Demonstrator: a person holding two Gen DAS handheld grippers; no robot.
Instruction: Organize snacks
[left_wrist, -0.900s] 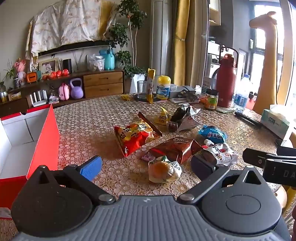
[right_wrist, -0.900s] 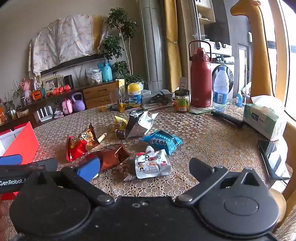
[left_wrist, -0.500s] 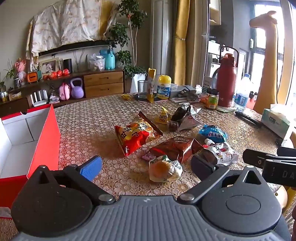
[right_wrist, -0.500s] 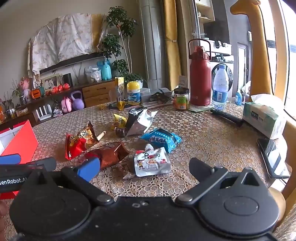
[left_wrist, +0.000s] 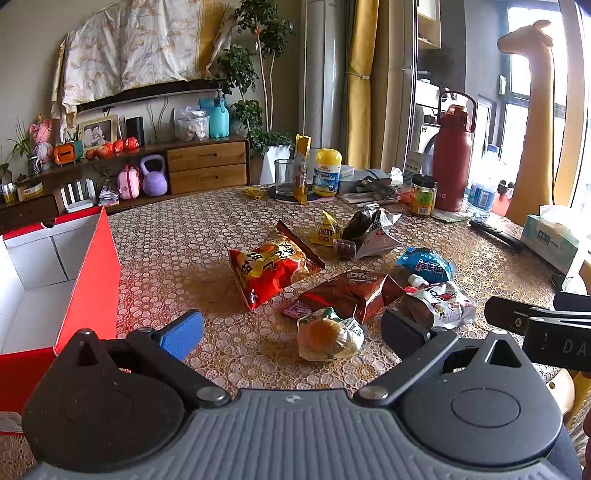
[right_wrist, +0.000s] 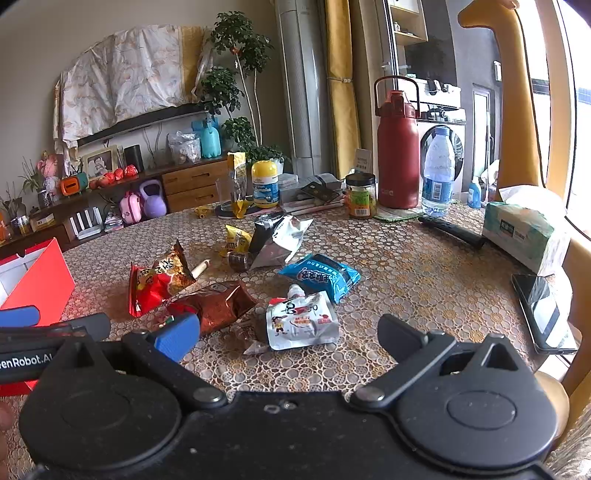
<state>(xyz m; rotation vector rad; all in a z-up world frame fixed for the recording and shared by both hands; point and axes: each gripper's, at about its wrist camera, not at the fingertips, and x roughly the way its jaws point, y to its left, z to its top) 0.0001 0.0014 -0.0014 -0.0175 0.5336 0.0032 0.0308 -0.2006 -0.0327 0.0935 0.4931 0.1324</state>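
Snacks lie scattered on the patterned table: a red chip bag (left_wrist: 275, 267), a brown Oreo pack (left_wrist: 351, 293), a clear-wrapped orange bun (left_wrist: 327, 338), a white spouted pouch (right_wrist: 301, 325), a blue packet (right_wrist: 319, 275), a silver bag (right_wrist: 277, 240) and a yellow candy bag (left_wrist: 327, 230). An open red box (left_wrist: 88, 280) with a white inside stands at the left. My left gripper (left_wrist: 291, 332) is open and empty, hovering just short of the bun. My right gripper (right_wrist: 288, 332) is open and empty, just short of the white pouch.
At the table's back stand a red flask (right_wrist: 397, 147), a water bottle (right_wrist: 437, 173), a jar (right_wrist: 360, 195), a yellow-lidded bottle (right_wrist: 265, 182) and a glass (left_wrist: 284, 177). A tissue box (right_wrist: 524, 229) and a phone (right_wrist: 545, 314) lie at the right edge.
Both grippers stay wide open and nearly still. The right wrist view has shifted slightly, with the snacks now sitting a little higher in the frame.
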